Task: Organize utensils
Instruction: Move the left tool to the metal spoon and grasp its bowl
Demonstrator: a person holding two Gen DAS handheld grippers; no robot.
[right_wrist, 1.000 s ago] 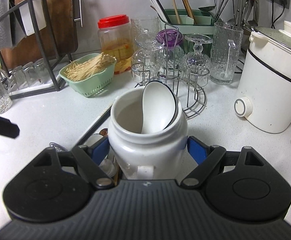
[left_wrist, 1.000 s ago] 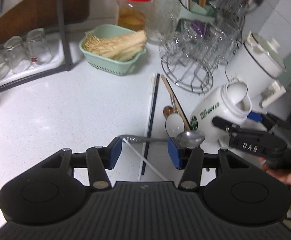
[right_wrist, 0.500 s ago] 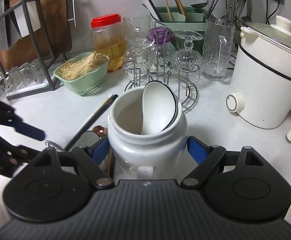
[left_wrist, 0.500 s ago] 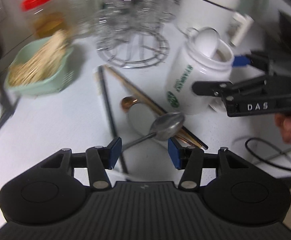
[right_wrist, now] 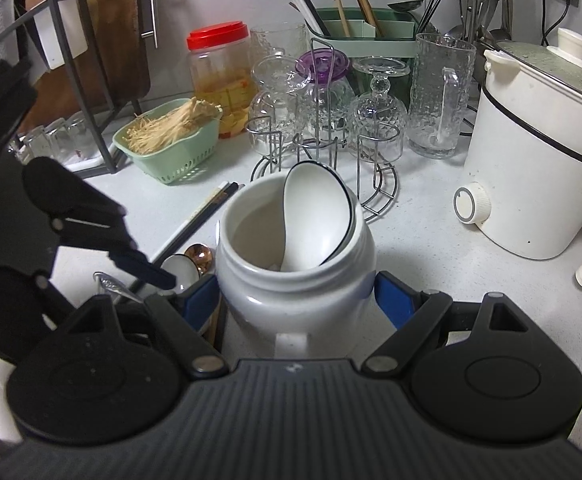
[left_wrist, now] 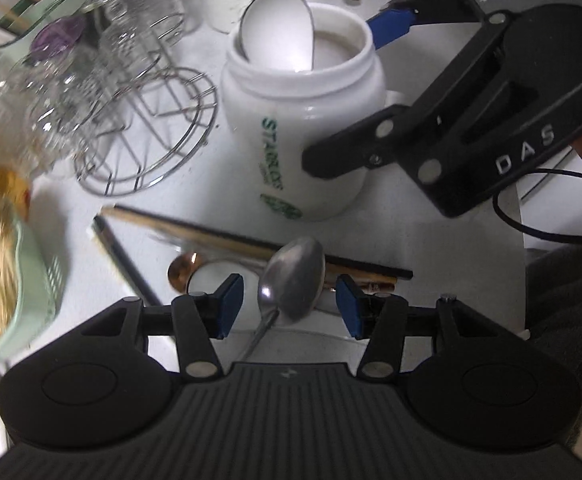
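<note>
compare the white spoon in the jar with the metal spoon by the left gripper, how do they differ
The white spoon is white with a dark rim; the metal spoon is bare grey steel. The white spoon stands in the white jar, bowl up; the metal spoon is outside it, bowl towards the jar. Both are spoons.

Wire glass rack [left_wrist: 147,128] crowds jar [left_wrist: 303,120]; counter [right_wrist: 431,240] beyond is free.

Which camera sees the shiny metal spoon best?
The left wrist view: the metal spoon fills the middle, bowl and handle clear. The right wrist view shows only its patterned handle end, beside the jar.
</note>
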